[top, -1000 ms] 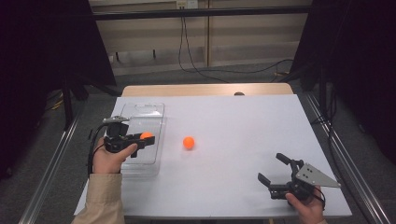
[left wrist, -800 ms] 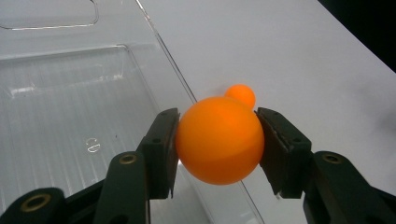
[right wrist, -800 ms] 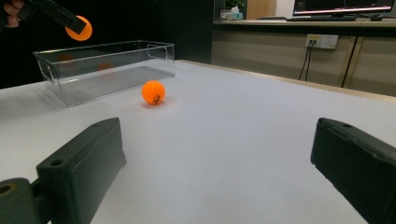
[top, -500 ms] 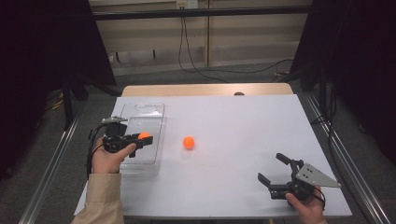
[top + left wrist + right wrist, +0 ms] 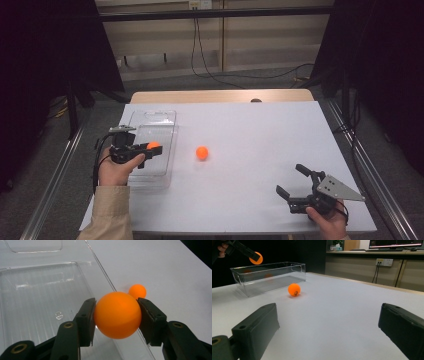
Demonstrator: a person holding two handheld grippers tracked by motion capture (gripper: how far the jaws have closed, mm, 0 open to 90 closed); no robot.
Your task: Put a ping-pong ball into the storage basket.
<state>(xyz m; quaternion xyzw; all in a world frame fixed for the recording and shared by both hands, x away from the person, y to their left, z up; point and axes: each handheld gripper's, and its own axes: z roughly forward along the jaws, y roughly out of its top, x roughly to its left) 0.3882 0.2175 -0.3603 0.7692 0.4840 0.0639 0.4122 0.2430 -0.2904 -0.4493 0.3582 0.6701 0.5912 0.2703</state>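
Note:
My left gripper (image 5: pixel 151 148) (image 5: pixel 117 312) is shut on an orange ball (image 5: pixel 153 146) (image 5: pixel 117 314) and holds it above the right wall of a clear plastic box (image 5: pixel 150 120) (image 5: pixel 37 297) (image 5: pixel 268 276). In the right gripper view that held ball (image 5: pixel 256 258) hangs over the box. A second orange ball (image 5: pixel 202 152) (image 5: pixel 137 290) (image 5: pixel 294 289) lies on the white table, a little to the right of the box. My right gripper (image 5: pixel 291 180) (image 5: pixel 329 335) rests low near the table's front right corner, open, with nothing between its jaws.
The white table (image 5: pixel 250 135) runs wide between the loose ball and the right gripper. A wooden strip (image 5: pixel 220 96) edges the far side. Cables (image 5: pixel 210 70) lie on the floor behind the table, and metal rails (image 5: pixel 55 175) flank it.

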